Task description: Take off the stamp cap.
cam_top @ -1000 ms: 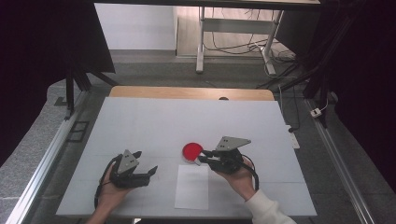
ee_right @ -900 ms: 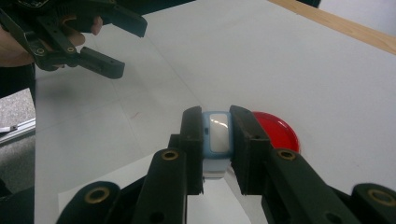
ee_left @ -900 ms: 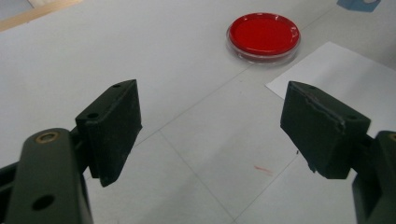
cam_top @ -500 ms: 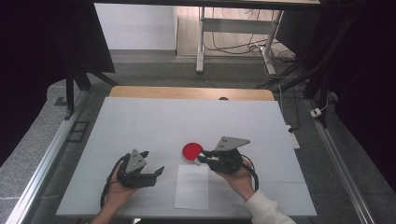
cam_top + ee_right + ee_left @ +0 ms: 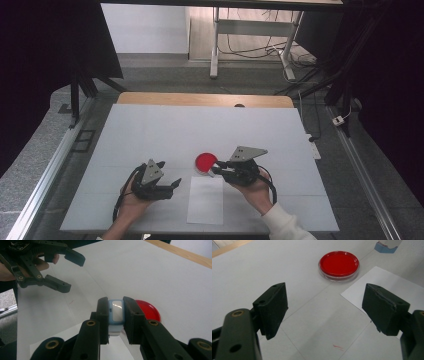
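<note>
A round red petri dish (image 5: 205, 162) lies on the white table (image 5: 150, 135), just beyond a white paper sheet (image 5: 206, 202). My right gripper (image 5: 216, 170) is shut on a small light-blue and white device (image 5: 117, 315), held low over the paper's far edge, right beside the dish (image 5: 150, 310). My left gripper (image 5: 175, 184) hovers left of the paper, open, with nothing between its jaws. In the left gripper view the dish (image 5: 339, 264) lies ahead between the spread jaws, the paper (image 5: 392, 287) sits at the right, and the device (image 5: 386, 245) shows at the top edge.
A wooden strip (image 5: 200, 99) borders the table's far edge. Metal rails (image 5: 55, 160) run along both sides, and a stand with cables (image 5: 240, 45) is on the floor beyond. A small red smear (image 5: 338, 347) marks the table near the left gripper.
My left gripper has moved right, closer to the paper and dish. The right gripper has stayed almost still with the device in its jaws.
</note>
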`<action>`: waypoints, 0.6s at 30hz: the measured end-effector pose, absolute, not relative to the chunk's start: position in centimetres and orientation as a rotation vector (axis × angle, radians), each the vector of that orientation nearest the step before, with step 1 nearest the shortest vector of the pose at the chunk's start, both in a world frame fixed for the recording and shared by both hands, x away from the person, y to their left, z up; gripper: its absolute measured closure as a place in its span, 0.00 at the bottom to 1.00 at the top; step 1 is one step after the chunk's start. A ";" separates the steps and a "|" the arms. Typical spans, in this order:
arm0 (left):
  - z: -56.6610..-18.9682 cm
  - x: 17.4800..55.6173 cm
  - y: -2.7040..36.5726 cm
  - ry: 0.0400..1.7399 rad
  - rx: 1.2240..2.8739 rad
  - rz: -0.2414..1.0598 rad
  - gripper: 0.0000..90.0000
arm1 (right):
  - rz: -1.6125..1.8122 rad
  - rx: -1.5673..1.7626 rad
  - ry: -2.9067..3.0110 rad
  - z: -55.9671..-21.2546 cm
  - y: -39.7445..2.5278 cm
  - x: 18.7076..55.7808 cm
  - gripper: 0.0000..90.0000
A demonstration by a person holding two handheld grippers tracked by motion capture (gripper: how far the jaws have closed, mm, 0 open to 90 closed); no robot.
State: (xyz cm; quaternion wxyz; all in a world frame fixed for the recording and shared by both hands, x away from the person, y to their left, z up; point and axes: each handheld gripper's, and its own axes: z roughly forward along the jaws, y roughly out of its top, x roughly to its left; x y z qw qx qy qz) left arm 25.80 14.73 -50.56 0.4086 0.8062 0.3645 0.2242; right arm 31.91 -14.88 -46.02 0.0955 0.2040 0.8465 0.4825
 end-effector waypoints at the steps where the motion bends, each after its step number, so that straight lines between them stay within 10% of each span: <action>1: -50.6 25.8 14.7 0.917 2.032 0.564 0.23 | 1.430 0.606 2.508 -46.0 -14.9 31.9 0.83; 18: -50.4 26.4 12.8 0.873 2.053 0.566 0.23 | 1.441 0.664 2.487 -46.1 -14.7 32.0 0.83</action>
